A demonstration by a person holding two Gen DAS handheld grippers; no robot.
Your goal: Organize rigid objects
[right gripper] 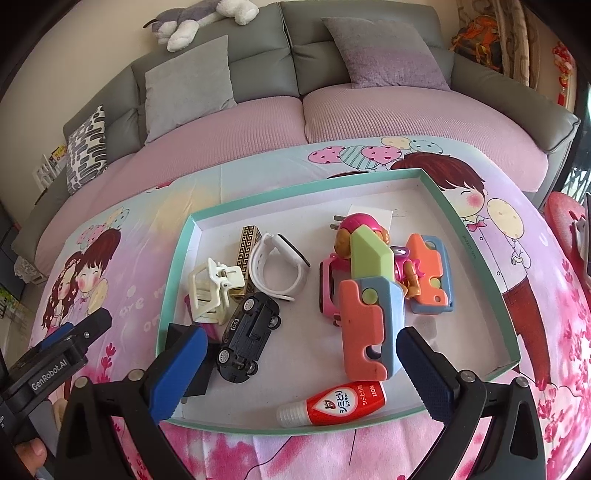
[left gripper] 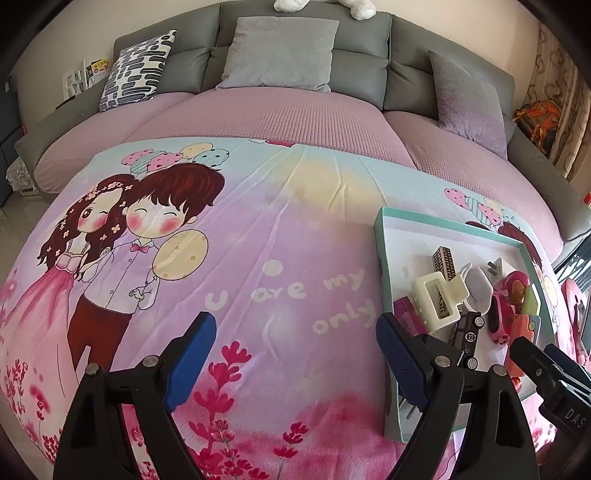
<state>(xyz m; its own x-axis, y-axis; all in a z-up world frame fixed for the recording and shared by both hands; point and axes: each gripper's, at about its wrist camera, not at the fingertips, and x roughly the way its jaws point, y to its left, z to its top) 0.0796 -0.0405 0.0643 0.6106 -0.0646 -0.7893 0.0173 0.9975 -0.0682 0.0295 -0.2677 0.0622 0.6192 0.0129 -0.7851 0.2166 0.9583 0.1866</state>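
A teal-rimmed white tray (right gripper: 461, 332) lies on the cartoon bedsheet. In it are a cream hair claw (right gripper: 210, 291), a black toy car (right gripper: 247, 339), a white watch (right gripper: 277, 266), a gold patterned box (right gripper: 249, 251), a pink doll toy (right gripper: 354, 225), two orange-blue-green folding toys (right gripper: 369, 321) and a red tube (right gripper: 332, 402) by the near rim. My right gripper (right gripper: 301, 343) stands open just above the tray's near half, with nothing between its pads. My left gripper (left gripper: 295, 332) is open over bare sheet, left of the tray (left gripper: 413, 240).
A grey sofa (left gripper: 295, 44) with several cushions runs along the back. A plush toy (right gripper: 199, 18) lies on its top. The pink cover (left gripper: 258, 118) stretches behind the sheet. A black block (right gripper: 188, 362) sits in the tray's near left corner. A curtain hangs at far right.
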